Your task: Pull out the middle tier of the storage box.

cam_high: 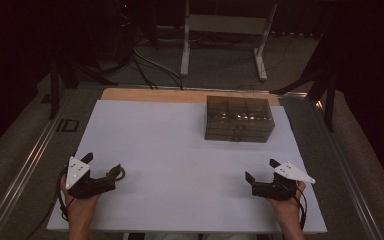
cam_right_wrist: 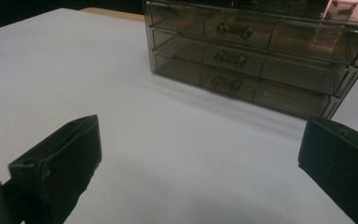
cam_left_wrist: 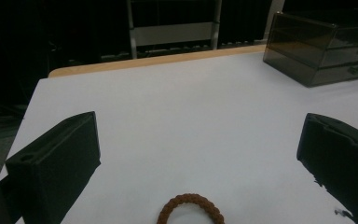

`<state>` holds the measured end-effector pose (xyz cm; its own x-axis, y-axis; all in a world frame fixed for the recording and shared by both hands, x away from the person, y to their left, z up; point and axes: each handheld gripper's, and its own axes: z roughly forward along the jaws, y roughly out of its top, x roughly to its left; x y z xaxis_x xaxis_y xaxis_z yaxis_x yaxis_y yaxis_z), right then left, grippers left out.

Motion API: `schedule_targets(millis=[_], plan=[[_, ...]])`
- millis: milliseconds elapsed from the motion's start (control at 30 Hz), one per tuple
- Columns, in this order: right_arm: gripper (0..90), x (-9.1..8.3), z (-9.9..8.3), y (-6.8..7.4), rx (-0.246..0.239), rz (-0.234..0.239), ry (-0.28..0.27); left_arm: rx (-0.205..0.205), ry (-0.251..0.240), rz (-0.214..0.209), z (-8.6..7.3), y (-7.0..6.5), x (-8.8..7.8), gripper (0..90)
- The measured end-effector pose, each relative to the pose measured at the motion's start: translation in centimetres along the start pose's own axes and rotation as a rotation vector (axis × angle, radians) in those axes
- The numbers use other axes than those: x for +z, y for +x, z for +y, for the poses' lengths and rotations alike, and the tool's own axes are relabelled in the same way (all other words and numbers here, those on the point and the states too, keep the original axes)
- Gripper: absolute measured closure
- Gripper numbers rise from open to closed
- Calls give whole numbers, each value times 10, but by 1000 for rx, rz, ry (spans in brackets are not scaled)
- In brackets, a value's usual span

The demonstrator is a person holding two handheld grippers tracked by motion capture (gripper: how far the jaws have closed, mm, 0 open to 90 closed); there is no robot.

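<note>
Smoked drawer box [cam_high: 238, 119] stands far (bracelet [cam_left_wrist: 191, 210] between left tongs [cam_left_wrist: 196, 154]).

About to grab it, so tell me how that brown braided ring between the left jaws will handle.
The braided ring lies flat, so it probably won't roll. Its woven cord looks soft, likely light and somewhat floppy. A pinch across one strand seems safest.
</note>
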<state>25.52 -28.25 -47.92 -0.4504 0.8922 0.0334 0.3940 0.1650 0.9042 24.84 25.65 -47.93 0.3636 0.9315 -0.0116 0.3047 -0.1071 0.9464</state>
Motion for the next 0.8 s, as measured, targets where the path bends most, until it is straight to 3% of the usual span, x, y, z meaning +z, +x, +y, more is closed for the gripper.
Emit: schedule_targets(millis=[800], plan=[[0,29,22,6,20,-29,-15,-13,0,5,-1,2,0,8]])
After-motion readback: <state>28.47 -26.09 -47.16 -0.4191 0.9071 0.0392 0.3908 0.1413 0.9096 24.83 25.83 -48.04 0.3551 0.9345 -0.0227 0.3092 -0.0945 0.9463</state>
